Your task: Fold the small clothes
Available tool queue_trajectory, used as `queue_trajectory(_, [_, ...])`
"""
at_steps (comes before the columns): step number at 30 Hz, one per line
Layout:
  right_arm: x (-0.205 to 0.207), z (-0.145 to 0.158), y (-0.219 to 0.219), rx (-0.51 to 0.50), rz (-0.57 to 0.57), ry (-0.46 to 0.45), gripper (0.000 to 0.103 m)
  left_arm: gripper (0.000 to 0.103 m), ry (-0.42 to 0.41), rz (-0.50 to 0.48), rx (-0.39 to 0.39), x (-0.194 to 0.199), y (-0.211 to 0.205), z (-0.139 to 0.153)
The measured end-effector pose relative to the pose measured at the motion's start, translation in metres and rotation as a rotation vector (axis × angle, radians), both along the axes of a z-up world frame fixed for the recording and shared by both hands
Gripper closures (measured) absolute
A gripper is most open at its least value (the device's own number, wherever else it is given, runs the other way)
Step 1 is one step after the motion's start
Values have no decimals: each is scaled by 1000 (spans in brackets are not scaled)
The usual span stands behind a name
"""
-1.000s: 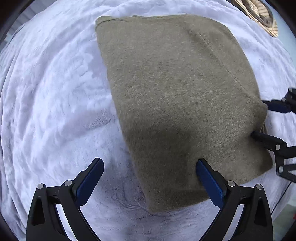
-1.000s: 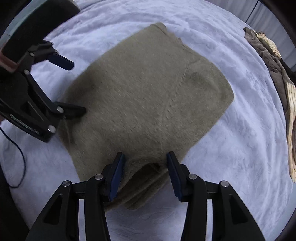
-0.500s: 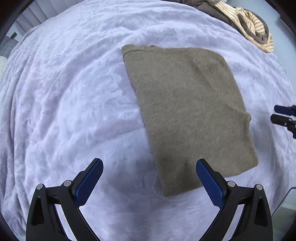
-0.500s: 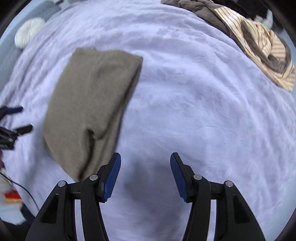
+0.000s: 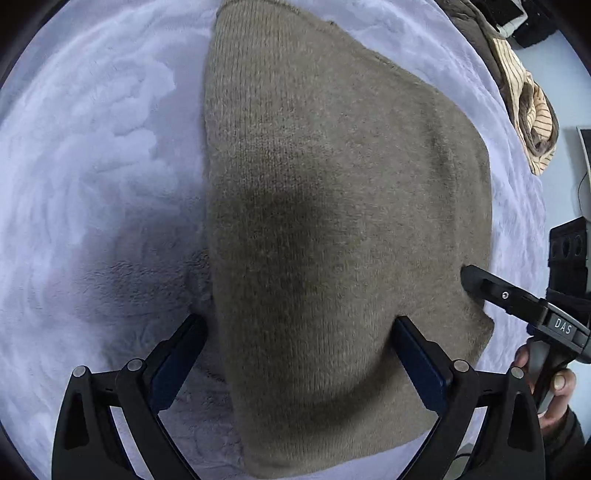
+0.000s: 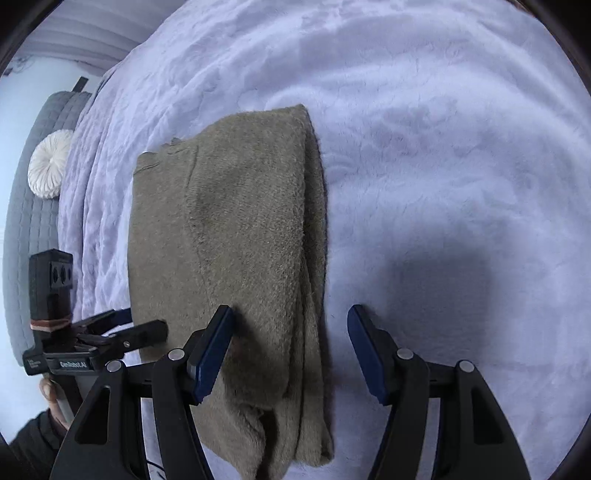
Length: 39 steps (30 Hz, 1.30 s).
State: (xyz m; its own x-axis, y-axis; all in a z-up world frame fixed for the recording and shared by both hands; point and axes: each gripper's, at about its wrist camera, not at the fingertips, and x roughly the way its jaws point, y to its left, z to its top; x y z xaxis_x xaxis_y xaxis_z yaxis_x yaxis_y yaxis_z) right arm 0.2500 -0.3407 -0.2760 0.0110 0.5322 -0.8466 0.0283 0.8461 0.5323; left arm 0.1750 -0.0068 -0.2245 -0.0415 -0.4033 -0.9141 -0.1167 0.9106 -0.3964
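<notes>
Pale lilac plush blanket w/ embossed swirl pattern [image 6: 424, 129] covers the bed, soft daylight, dark shadow patch near bottom. Grey quilted padded headboard [image 6: 33, 206] at left edge w/ round white pleated cushion [image 6: 50, 164] against it. Pale wall [image 6: 40, 77] behind, greyish curtain folds [image 6: 96, 33] top left.

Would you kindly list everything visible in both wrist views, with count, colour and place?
Folded fuzzy knit garment: one, olive-brown, lying on the blanket under both grippers.
Plush blanket: one, pale lavender, covering the bed.
Striped clothes pile: one, cream and brown, far right edge of the blanket.
Round ruffled cushion: one, white, against the grey headboard.
Left gripper: black with blue pads, open astride the garment's near left edge.
Right gripper: same, open over its right edge, jaws just opening.
</notes>
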Motion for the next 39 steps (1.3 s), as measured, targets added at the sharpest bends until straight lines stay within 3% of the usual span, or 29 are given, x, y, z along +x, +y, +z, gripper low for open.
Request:
queue_trajectory(1, [2, -8, 2, 26, -21, 14, 35, 26, 0, 4, -21, 3, -2, -2])
queue_trajectory(2, [3, -13, 6, 48, -39, 19, 35, 27, -3, 1, -28, 6, -5, -1])
queue_trajectory(4, [6, -16, 17, 58, -42, 24, 38, 39, -55, -55, 17, 7, -17, 9])
queue_trajectory(7, [7, -6, 30, 48, -14, 8, 58, 50, -95, -108, 59, 3, -24, 21])
queue_trajectory(10, [1, 12, 36, 17, 15, -37, 64, 55, -106, -113, 53, 2, -25, 30])
queue_trajectory(16, [-14, 48, 50, -5, 48, -103, 65, 57, -163, -195, 125, -12, -39, 54])
queue_trajectory(24, [-46, 74, 64, 0, 75, -130, 65, 57, -183, -202, 141, -46, -25, 82])
queue_trajectory(39, [-118, 87, 91, -22, 121, -114, 65, 57, -164, -196, 139, -131, -3, 92])
